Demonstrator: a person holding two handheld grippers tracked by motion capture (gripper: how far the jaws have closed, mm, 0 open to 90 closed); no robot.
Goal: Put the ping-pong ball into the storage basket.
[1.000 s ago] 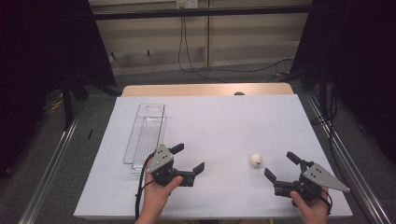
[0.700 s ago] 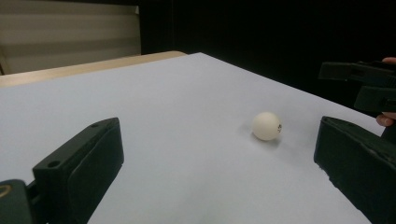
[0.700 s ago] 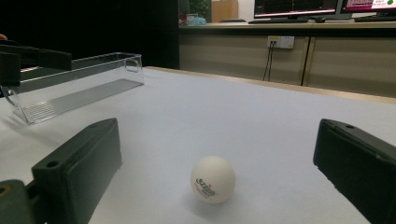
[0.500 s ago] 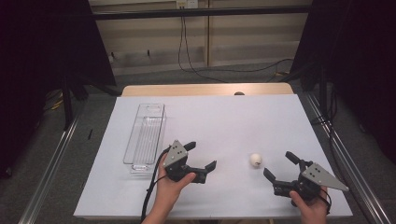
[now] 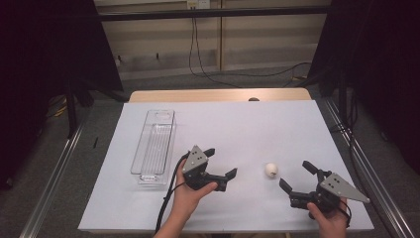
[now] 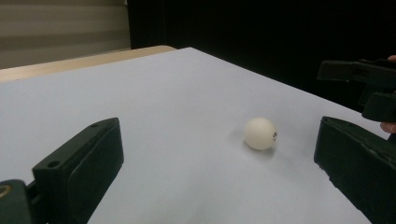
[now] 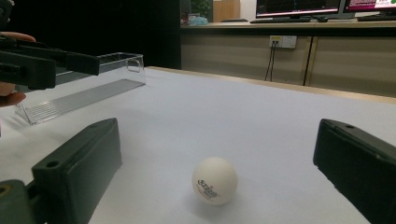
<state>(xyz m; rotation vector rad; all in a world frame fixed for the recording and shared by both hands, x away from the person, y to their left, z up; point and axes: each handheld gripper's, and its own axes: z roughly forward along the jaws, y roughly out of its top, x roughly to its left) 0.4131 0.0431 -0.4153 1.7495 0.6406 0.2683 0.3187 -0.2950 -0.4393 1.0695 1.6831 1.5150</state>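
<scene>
— Two tools flank one white ball (image 5: 270,170), and which of them lies nearer decides the pick. Start close in: what does the right tool (image 5: 299,179) see?

— In the right gripper view the ball (image 7: 215,180) sits low and near, resting on the tabletop (image 5: 247,129) between the two spread jaws, a little left of centre. Those jaws stand wide apart and hold nothing.

— And from above?

— The ball lies ahead of the right tool and to its left, near but not touching. The left tool (image 5: 220,163) points across at it from the other side, with a wider stretch of bare tabletop between.

— So the right is nearer?

— I judge so, by a small margin. In the left gripper view the ball (image 6: 260,133) looks smaller and farther off, right of centre between jaws that are likewise released and empty, and the right tool (image 6: 369,88) shows beyond it.

— Does the ball have a long axis to line up with?

— None; it is round, so either approach angle would serve. It could roll if nudged, though.

— Anything farther out?

— A clear plastic tray (image 5: 154,146) lies lengthwise beyond the left hand (image 5: 190,196), well apart from the ball.
</scene>
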